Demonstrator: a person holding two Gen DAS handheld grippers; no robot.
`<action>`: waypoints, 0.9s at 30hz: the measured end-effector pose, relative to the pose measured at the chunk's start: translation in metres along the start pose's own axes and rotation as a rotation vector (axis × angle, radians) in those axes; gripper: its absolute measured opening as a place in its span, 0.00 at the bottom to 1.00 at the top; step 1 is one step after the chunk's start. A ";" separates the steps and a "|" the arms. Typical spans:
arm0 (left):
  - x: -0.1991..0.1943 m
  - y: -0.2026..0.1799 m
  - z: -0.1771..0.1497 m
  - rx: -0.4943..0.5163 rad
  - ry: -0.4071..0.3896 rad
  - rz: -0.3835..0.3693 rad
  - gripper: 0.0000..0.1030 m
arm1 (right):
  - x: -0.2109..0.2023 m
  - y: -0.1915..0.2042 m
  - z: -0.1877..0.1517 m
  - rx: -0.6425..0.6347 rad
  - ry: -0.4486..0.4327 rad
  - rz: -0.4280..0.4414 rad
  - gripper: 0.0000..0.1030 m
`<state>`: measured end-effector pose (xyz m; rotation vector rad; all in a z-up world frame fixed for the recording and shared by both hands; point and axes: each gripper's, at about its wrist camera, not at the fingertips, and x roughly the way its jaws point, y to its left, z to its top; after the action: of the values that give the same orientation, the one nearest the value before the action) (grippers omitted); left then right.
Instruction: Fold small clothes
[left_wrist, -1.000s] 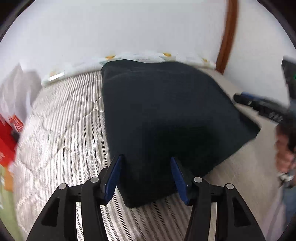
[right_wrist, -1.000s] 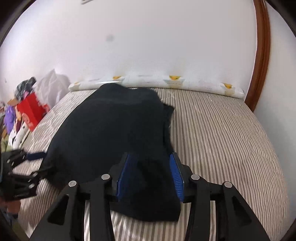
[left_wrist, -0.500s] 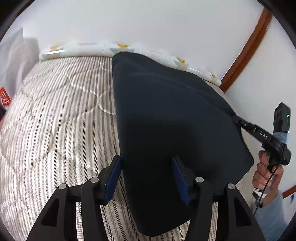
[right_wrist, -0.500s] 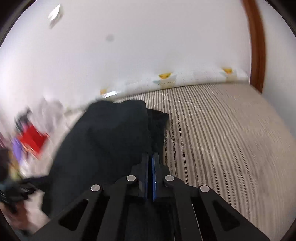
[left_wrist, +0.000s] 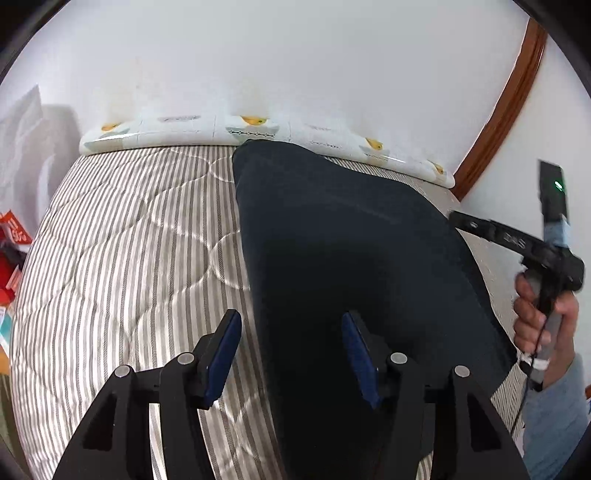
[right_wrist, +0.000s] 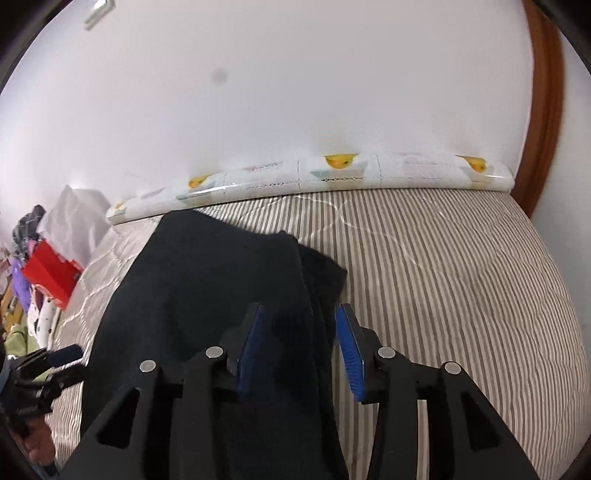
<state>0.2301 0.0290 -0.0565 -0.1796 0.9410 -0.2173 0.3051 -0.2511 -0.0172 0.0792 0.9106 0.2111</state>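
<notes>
One dark garment (left_wrist: 343, 240), apparently folded, between two grippers.

Dark navy garment (left_wrist: 343, 236) — spread flat, one edge folded over — on striped bed.

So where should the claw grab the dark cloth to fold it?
Best guess: take the dark cloth at its near right corner, where the right claw already straddles a bunched edge. Come in from the near side of the striped bed; that edge is thick enough to pinch.
</notes>
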 end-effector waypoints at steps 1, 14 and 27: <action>0.004 0.001 0.002 0.002 0.007 -0.003 0.54 | 0.006 0.001 0.004 0.003 0.011 0.002 0.40; 0.037 0.009 0.006 -0.015 0.071 -0.081 0.58 | 0.058 0.002 0.042 0.057 0.016 0.105 0.12; 0.021 0.011 -0.002 -0.013 0.057 -0.077 0.57 | 0.033 -0.035 0.016 0.117 0.026 0.086 0.34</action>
<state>0.2413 0.0344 -0.0771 -0.2226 0.9927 -0.2892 0.3424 -0.2780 -0.0381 0.2248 0.9458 0.2394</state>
